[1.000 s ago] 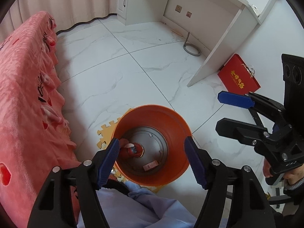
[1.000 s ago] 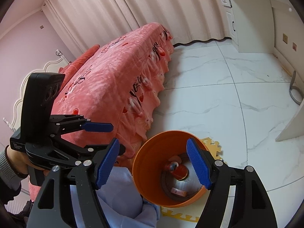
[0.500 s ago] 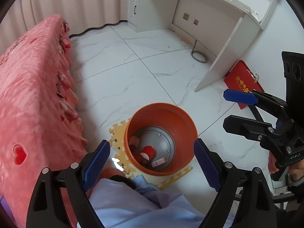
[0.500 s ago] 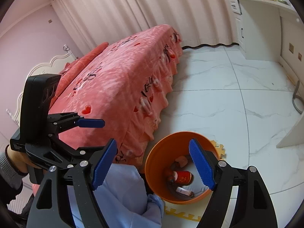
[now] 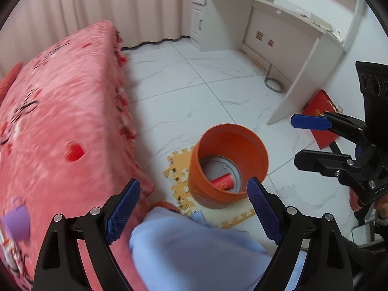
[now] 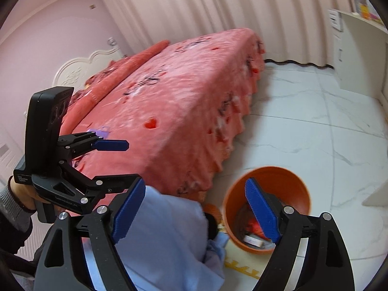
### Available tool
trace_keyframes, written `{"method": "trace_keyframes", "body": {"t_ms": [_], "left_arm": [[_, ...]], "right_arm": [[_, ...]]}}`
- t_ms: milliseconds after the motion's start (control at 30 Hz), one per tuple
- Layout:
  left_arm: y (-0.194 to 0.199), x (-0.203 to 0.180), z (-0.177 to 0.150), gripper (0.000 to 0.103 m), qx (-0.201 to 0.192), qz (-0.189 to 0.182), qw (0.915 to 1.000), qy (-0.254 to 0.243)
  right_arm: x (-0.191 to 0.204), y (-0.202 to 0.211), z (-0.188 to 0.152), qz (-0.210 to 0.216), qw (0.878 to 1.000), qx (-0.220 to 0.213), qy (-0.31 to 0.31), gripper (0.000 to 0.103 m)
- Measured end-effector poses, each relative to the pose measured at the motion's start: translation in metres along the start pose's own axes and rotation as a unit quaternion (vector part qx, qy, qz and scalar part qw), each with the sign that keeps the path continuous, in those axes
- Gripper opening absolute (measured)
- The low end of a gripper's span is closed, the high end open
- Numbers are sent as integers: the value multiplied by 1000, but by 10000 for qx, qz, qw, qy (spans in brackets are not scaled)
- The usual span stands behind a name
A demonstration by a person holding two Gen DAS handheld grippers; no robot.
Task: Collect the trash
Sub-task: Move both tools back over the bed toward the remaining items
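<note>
Both grippers [image 5: 193, 209] [image 6: 197, 212] agape (nothing held)

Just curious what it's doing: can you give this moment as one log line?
left gripper: open, empty | right gripper: open, empty | orange bin: on floor, red can inside | purple cup: on bed

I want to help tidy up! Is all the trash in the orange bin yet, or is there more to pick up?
Some is done: the orange bin already holds a red can and a small wrapper. Nothing is in hand: the left gripper and right gripper are both open and empty. What is left is hard to say; a purple cup sits on the pink bed, possibly the next thing to collect.
</note>
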State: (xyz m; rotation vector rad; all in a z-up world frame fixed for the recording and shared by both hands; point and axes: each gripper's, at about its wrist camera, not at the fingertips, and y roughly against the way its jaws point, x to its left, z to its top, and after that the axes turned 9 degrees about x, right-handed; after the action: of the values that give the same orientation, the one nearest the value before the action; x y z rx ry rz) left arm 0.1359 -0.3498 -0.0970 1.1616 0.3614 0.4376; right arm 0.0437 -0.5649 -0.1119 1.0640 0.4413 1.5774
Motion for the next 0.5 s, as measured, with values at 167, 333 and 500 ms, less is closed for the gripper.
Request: {"method": "trace_keyframes", "body": {"t_ms": [167,333,500], "left_arm": [[26,24,-34,95,-140,252,9990,340],[53,57,-75,95,-262,457,9957,762],[77,84,-115,95,-341,650,9898,1224]], "right_arm": [[55,-16,11,293,9982,133,509,84],[107,-37,18,567,9939,282,904,84],[165,-64,25,860,9857,495,1361,84]]}}
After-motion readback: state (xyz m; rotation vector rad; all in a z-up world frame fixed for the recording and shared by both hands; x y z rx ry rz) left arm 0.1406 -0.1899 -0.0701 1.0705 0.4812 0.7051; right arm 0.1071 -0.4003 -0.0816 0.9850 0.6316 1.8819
